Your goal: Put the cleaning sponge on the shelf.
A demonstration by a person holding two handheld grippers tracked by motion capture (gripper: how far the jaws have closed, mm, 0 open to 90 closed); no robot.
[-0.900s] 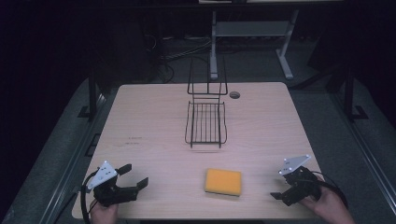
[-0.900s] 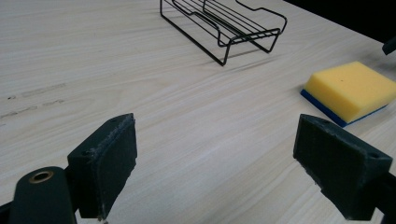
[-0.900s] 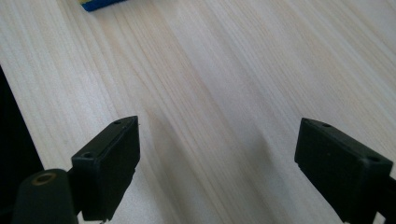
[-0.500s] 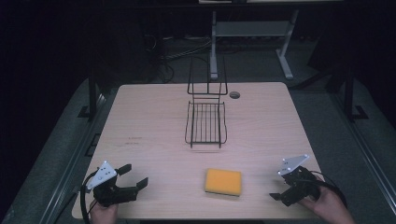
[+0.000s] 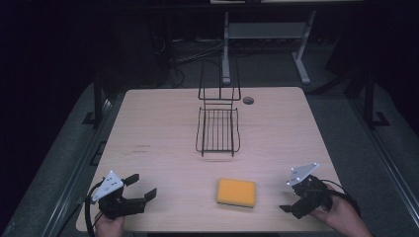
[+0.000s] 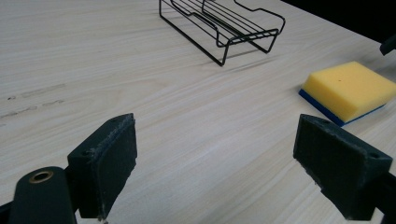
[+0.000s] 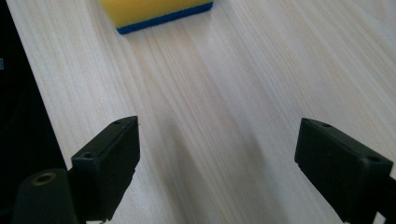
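- The table (image 5: 163, 128), pale wood, carried everything, with a small round hole (image 5: 248, 100) near its far edge
- The wire rack (image 5: 218, 129), black, stood around the table's middle, its tall back toward the far edge
- The sponge (image 5: 236, 192), yellow over a blue underside, lay flat near the near edge, a little right of centre, touched by nothing
- The left gripper (image 5: 140, 187) sat at the near left corner, jaws spread wide with only bare wood between them, pointing toward the sponge
- The right gripper (image 5: 291, 200) hovered at the near right corner, jaws likewise wide apart and holding nothing, well apart from the sponge
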